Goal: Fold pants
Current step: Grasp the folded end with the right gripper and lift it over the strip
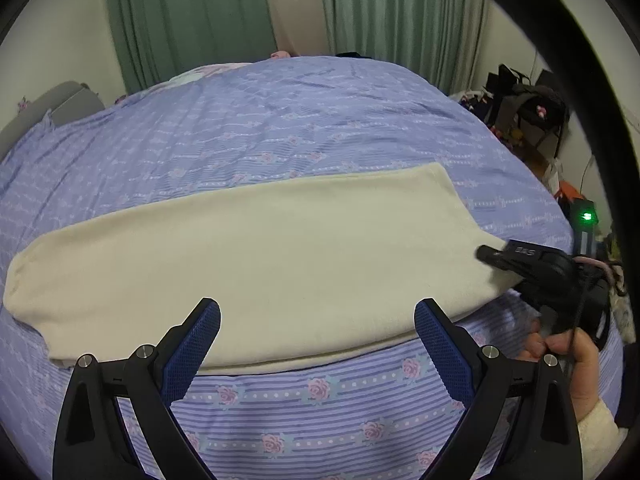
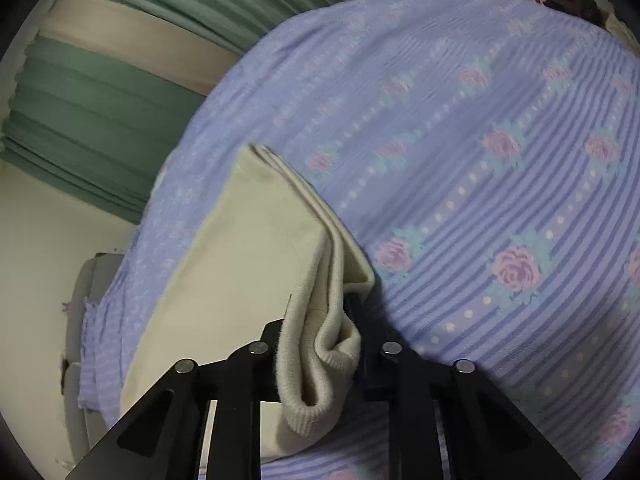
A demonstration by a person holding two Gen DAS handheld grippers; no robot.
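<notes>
Lavender striped bedsheet point(image 1: 280, 128) with pink roses covers the bed and fills most of both views. Green curtains point(image 1: 180, 20) hang behind it at 12 o'clock, with a pale strip of wall between the panels.

Cream knit pants point(image 1: 256, 248) lie on the sheet as one long flat band, running from 9 o'clock to 3 o'clock in my left wrist view.

My left gripper point(image 1: 316, 340) hangs above the near long edge of the pants at 6 o'clock, jaws spread wide, blue pads bare, nothing between them.

My right gripper point(image 2: 320, 344) is clenched on the ribbed end of the pants; the fabric bunches in folds between its fingers and is lifted off the sheet there. From the left view it sits at 3 o'clock, my right hand point(image 1: 568, 352) below it, cream sleeve cuff at the wrist.
</notes>
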